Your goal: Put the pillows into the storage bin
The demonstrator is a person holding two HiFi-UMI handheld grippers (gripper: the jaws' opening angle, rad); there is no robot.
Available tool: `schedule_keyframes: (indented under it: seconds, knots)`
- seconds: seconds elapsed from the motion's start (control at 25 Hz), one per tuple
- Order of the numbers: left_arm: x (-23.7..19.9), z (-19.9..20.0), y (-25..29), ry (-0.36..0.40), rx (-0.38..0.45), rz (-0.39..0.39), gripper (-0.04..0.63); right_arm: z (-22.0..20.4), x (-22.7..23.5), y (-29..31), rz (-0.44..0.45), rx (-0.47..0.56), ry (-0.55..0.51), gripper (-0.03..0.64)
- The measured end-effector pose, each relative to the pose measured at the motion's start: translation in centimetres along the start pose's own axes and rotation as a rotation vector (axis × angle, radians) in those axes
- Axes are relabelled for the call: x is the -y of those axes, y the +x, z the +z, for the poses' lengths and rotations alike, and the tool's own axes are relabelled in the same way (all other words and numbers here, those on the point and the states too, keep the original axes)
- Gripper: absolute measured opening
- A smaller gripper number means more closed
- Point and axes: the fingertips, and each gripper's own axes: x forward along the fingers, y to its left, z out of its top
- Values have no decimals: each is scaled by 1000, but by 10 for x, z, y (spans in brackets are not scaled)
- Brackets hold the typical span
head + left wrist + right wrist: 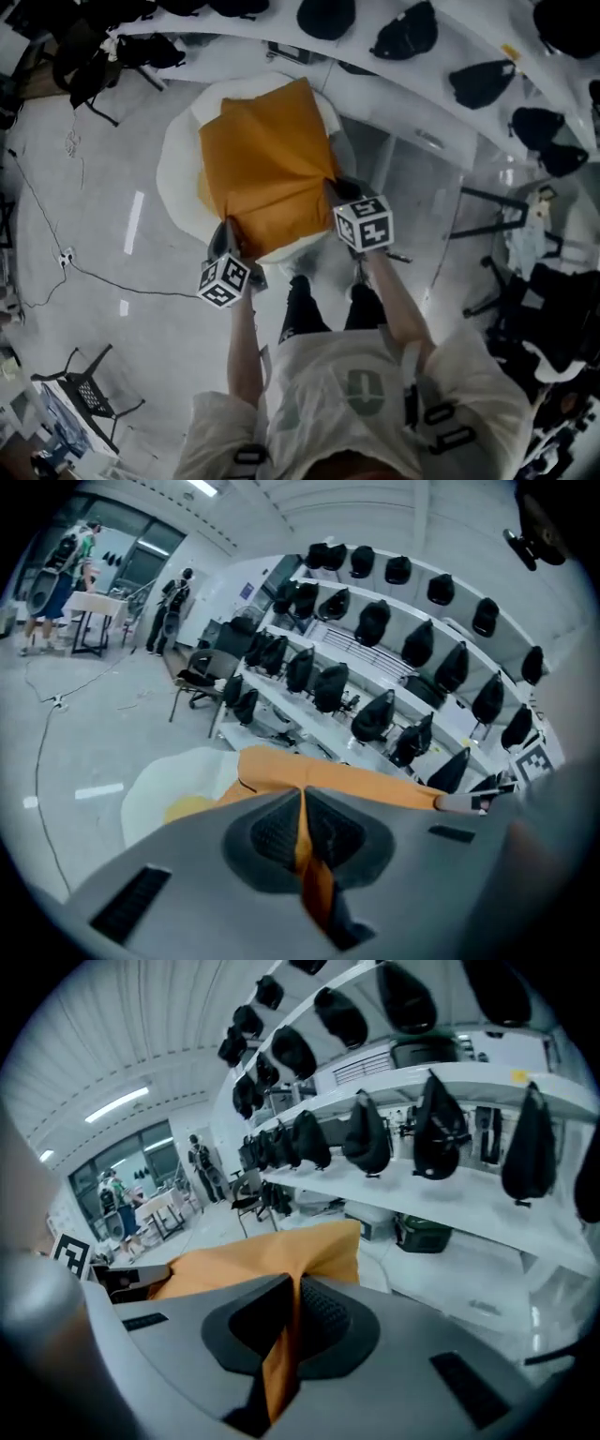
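Observation:
An orange pillow (267, 169) hangs flat over a round white storage bin (178, 178) on the floor. My left gripper (232, 246) is shut on the pillow's near left corner, and my right gripper (337, 199) is shut on its near right corner. In the left gripper view the orange pillow (319, 775) fabric is pinched between the jaws, with the white bin (164, 789) below. In the right gripper view the pillow (272, 1260) stretches away from the shut jaws toward the other gripper (112, 1279).
A curved white shelf (441, 84) holding several black bags (408, 33) runs along the far side. A cable (103, 277) lies on the floor to the left. Chairs (89, 389) stand at the lower left and at the right. People stand far off in the left gripper view (173, 607).

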Motion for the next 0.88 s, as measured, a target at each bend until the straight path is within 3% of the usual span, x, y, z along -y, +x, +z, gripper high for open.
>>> schedule_keyframes:
  seconds: [0.28, 0.52, 0.72, 0.88]
  knots:
    - [202, -56, 48, 162, -96, -216, 9, -36, 177, -128, -178, 88, 135, 25]
    - [355, -146, 67, 284, -225, -412, 9, -119, 298, -250, -393, 120, 286, 25]
    - [455, -220, 80, 340, -283, -513, 11, -179, 377, -324, -549, 143, 367, 25]
    - [499, -254, 86, 355, -313, -570, 11, -207, 413, -354, -618, 150, 400, 25]
